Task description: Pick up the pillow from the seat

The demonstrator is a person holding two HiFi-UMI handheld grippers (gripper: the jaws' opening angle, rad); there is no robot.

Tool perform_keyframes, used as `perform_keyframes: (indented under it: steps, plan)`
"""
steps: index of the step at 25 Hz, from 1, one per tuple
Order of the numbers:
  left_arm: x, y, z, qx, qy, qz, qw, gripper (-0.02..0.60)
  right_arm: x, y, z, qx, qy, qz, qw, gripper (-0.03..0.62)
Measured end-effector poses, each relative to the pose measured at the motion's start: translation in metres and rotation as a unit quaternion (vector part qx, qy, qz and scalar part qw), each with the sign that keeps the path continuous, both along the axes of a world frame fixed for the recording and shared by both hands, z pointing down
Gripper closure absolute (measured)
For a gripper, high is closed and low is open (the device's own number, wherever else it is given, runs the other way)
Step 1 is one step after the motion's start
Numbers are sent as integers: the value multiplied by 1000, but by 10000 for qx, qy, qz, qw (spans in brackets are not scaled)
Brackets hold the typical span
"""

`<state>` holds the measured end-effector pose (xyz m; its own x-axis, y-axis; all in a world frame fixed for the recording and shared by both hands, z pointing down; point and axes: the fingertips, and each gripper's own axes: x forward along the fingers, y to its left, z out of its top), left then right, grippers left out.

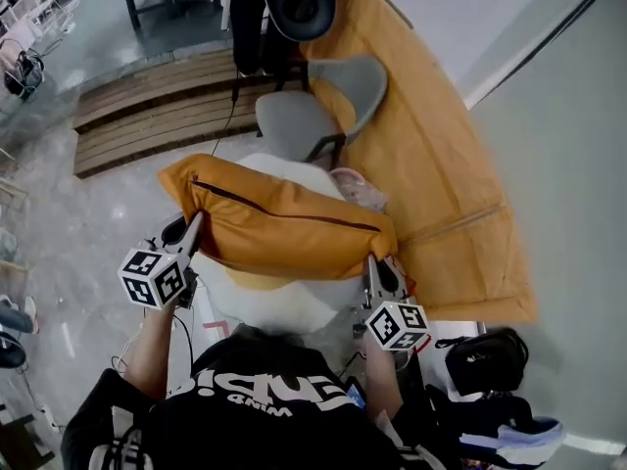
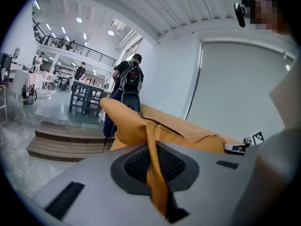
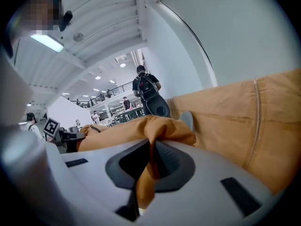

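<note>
An orange pillow (image 1: 279, 225) with a dark zip hangs lifted over a round white seat (image 1: 284, 302), stretched between my two grippers. My left gripper (image 1: 192, 225) is shut on the pillow's left corner; a fold of orange cloth (image 2: 155, 171) is pinched between its jaws. Over at the pillow's right corner, my right gripper (image 1: 372, 262) is shut on it as well, with bunched cloth (image 3: 149, 161) caught between the pads. The pillow (image 2: 160, 128) spreads away from the left jaws, and the pillow (image 3: 136, 131) rises above the right jaws.
A long orange cushioned bench (image 1: 431, 155) runs along the wall at the right. A grey chair (image 1: 318, 106) stands behind the seat, a dark coat hanging by it. Wooden steps (image 1: 147, 116) lie at the back left. A black bag (image 1: 487, 360) sits at the lower right.
</note>
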<state>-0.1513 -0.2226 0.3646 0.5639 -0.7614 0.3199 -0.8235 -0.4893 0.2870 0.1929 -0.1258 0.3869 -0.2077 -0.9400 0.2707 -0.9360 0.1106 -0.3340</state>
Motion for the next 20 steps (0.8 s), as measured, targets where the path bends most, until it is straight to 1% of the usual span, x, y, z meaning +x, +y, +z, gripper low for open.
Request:
perform_keyframes:
  steps: [3, 6, 14, 20]
  plan:
    - [-8, 31, -18, 122, -10, -100, 9999, 555, -5, 16, -24, 209, 7, -20, 9998, 553]
    - [-10, 47, -28, 211, -8, -158, 9997, 555, -5, 24, -37, 311, 9, -78, 9995, 553]
    - [-10, 63, -41, 324, 12, -227, 9992, 554, -3, 35, -51, 446, 19, -143, 9989, 553]
    - [-5, 65, -44, 364, 12, -230, 9991, 555, 1, 35, -51, 476, -20, -163, 9987, 553]
